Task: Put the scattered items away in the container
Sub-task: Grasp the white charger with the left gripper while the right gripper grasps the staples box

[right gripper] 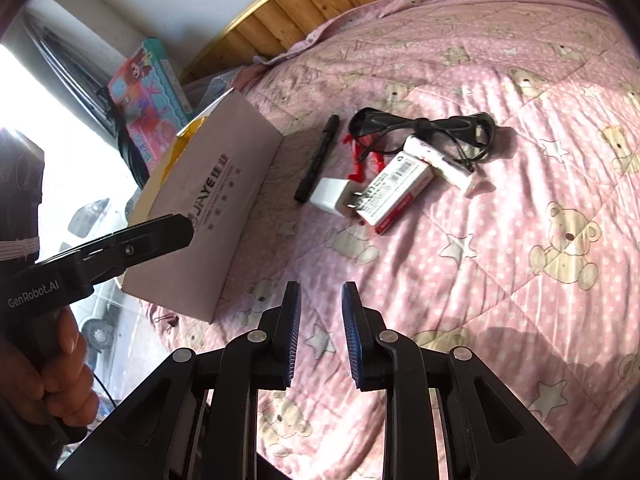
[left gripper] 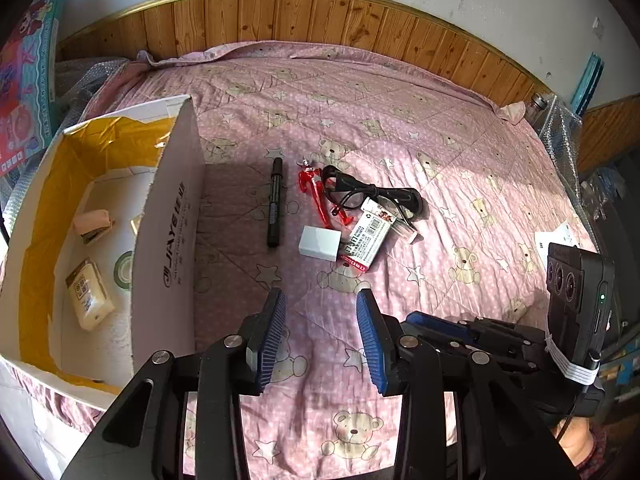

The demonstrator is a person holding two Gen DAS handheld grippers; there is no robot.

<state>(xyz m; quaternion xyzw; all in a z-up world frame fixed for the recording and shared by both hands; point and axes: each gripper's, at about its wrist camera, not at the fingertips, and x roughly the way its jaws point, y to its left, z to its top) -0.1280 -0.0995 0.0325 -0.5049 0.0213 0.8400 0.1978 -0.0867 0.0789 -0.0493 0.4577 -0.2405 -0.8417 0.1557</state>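
A loose pile of scattered items lies on a pink bear-print bed, ahead of both hand-held grippers and well apart from their tips. A white charger plug touches a red-and-white packet; beyond them sit a red toy figure, black glasses and a small white tube. A black marker lies just left of the pile, between it and the container, an open cardboard box to the left hand-held gripper's left. The box already holds a pink stapler, a tissue pack and a tape roll.

The left hand-held gripper hangs released above the quilt, jaws spread and empty. The right hand-held gripper is likewise unclenched, its blue pads parted on nothing.

The risk, by these views, lies in the tangle: the glasses' arms cross the toy and the tube, so lifting one item would likely drag or flick its neighbours. The soft quilt may give under a downward press, letting the thin marker roll or the pads pinch fabric. The box's tall near wall could catch a carried item.

The box side reads "JIAYE" with Chinese characters; the other gripper's body, seen from the right wrist, reads "GenRobot.AI". The packet carries a barcode and print too small to read.
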